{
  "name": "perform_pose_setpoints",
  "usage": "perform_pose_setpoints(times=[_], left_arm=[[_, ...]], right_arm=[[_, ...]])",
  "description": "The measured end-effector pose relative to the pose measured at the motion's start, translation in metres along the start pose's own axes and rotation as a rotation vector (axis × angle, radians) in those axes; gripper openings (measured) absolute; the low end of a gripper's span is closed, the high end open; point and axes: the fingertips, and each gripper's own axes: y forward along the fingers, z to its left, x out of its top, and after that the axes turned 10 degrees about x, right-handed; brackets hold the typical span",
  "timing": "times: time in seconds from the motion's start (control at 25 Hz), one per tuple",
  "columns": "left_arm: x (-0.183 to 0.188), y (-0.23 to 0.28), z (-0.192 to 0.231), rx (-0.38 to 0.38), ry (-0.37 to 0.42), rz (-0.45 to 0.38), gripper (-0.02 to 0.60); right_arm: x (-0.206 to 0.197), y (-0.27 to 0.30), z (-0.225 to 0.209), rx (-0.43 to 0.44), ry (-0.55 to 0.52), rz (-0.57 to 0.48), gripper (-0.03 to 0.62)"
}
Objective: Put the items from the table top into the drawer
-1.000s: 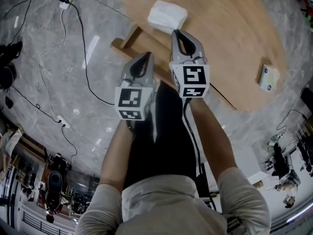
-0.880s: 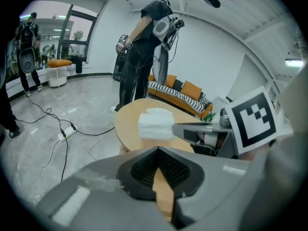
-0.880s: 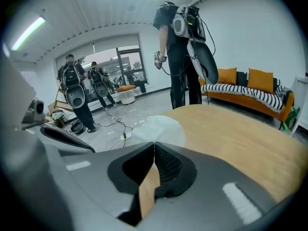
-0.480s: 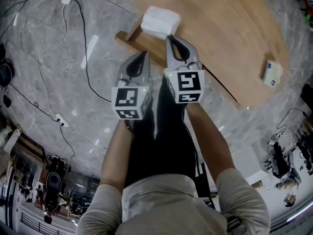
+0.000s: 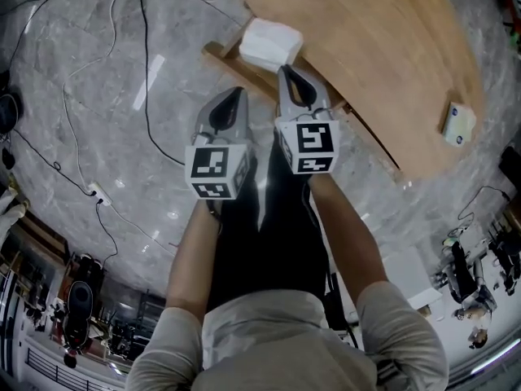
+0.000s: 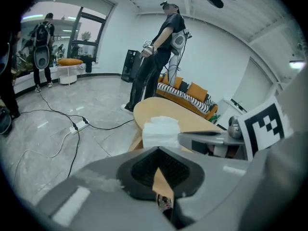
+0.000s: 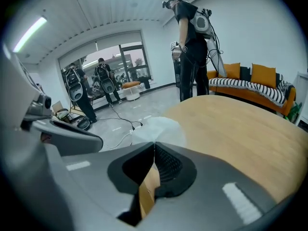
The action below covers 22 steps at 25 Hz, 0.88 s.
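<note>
**Q:** Which parts are marked in the head view?

**A:** The left tongs [image 5: 235, 94] and the right tongs [image 5: 286, 71], each with a cube of square markers at its rear, held side by side on two bare forearms [image 5: 352, 230]. Both point towards the round pale wooden worktop [image 5: 383, 55]. The left tongs are over the grey marbled floor [image 5: 98, 120]. The tip of the right tongs is at the worktop's near edge.

**Q:** How do the tongs stand?

**A:** In each gripper view the two jaws meet at the tip and nothing lies between them. Both pairs are closed and empty.

**Q:** Where are the items?

**A:** A white soft packet [image 5: 271, 42] lies on the worktop at its near rim, just beyond the tip of the right tongs. Whether the tip touches the packet cannot be told. The left tongs are near it but apart, lower and to the left. A small white box with a blue mark [image 5: 460, 125] lies at the worktop's right rim, well apart from the packet and from both tongs.

**Q:** And on the floor?

**A:** A black cable [image 5: 147, 96] runs across it at the left, and a white power strip [image 5: 97, 193] lies beyond that.
</note>
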Motion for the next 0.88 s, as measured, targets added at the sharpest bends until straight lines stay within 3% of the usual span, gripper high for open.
perform_pose_setpoints(times=[0.88], left_arm=[[-0.052,0.012,0.013,-0.014,-0.007,0.087,0.020]], right_arm=[[-0.085,0.029,0.002,-0.031,0.037,0.133,0.012]])
